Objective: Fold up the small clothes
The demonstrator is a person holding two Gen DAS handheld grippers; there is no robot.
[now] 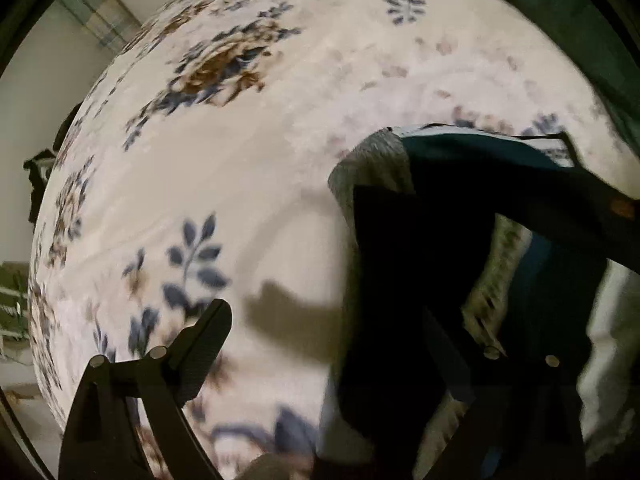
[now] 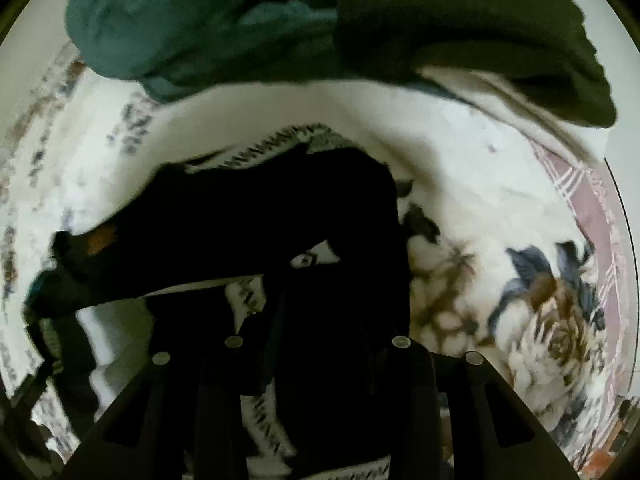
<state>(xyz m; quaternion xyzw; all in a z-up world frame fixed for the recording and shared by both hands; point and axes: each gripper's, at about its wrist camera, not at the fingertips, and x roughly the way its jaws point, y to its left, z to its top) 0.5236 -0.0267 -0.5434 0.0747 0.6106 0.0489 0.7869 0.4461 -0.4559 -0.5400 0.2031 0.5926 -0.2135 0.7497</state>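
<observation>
The dark garment [image 2: 256,216], black with a grey patterned lining and a small orange patch, hangs lifted above the floral bedspread [image 1: 240,184], bunched and draped rather than laid flat, so the fold looks barely begun: no clean edge or stacked layer shows on it. The right gripper [image 2: 308,320] is buried in the dark cloth, its jaws drawn narrow and apparently pinching the fabric, though the contact itself is lost in shadow. The left gripper [image 1: 328,344] has one finger [image 1: 200,344] clear over the bedspread with the jaws wide, the other finger hidden behind the cloth; whether it grips anything I cannot tell. Beyond, a green pile of clothes [image 2: 208,20] sits on the bed, looking rumpled and unfolded, so most of the work seems left
</observation>
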